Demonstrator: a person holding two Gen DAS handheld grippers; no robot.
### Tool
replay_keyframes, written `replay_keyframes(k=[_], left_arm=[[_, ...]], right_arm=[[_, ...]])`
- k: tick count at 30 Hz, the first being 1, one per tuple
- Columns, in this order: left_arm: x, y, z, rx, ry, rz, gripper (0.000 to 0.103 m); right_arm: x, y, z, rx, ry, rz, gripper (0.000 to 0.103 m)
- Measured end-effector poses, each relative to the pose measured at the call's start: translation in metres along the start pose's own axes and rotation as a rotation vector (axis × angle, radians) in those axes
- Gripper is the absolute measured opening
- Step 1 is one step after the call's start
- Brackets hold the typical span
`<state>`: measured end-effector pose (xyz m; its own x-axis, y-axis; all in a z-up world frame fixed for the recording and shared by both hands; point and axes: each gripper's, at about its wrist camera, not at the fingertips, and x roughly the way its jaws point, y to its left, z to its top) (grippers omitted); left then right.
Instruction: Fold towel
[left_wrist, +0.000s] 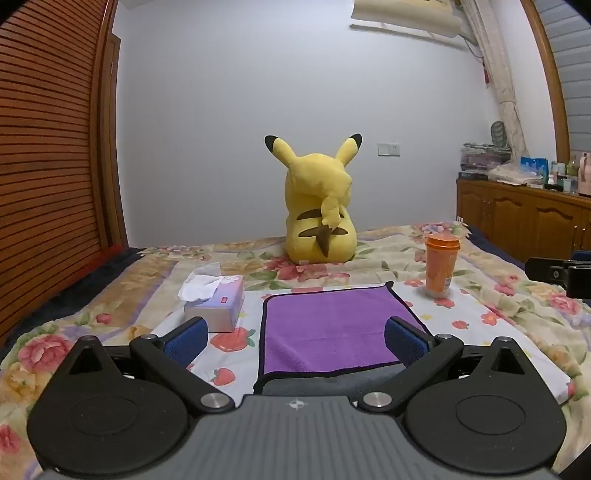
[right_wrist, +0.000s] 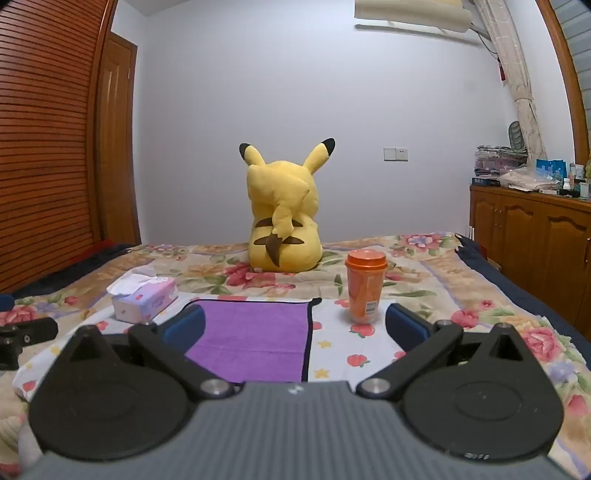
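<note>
A purple towel (left_wrist: 328, 328) with a dark hem lies flat on the floral bedspread; its grey underside shows at the near edge. It also shows in the right wrist view (right_wrist: 255, 339). My left gripper (left_wrist: 295, 339) is open and empty, its blue pads (left_wrist: 186, 341) spread just above the towel's near part. My right gripper (right_wrist: 295, 328) is open and empty, over the towel's right edge. The right gripper's body shows at the right edge of the left wrist view (left_wrist: 557, 275); the left gripper's body shows at the left edge of the right wrist view (right_wrist: 22, 338).
A tissue box (left_wrist: 216, 301) sits left of the towel, an orange lidded cup (left_wrist: 441, 267) to its right, a yellow plush toy (left_wrist: 319, 206) behind. A wooden wardrobe (left_wrist: 48, 155) stands left, a cluttered wooden cabinet (left_wrist: 524, 218) right.
</note>
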<state>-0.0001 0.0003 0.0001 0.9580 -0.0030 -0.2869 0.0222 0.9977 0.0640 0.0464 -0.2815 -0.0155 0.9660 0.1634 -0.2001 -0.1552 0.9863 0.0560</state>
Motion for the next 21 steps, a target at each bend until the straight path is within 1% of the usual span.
replay_keyframes(k=[21], left_arm=[[0.0000, -0.0003, -0.0002, 0.011, -0.002, 0.004, 0.103]], right_arm=[[-0.0005, -0.0014, -0.0008, -0.006, -0.004, -0.001, 0.103]])
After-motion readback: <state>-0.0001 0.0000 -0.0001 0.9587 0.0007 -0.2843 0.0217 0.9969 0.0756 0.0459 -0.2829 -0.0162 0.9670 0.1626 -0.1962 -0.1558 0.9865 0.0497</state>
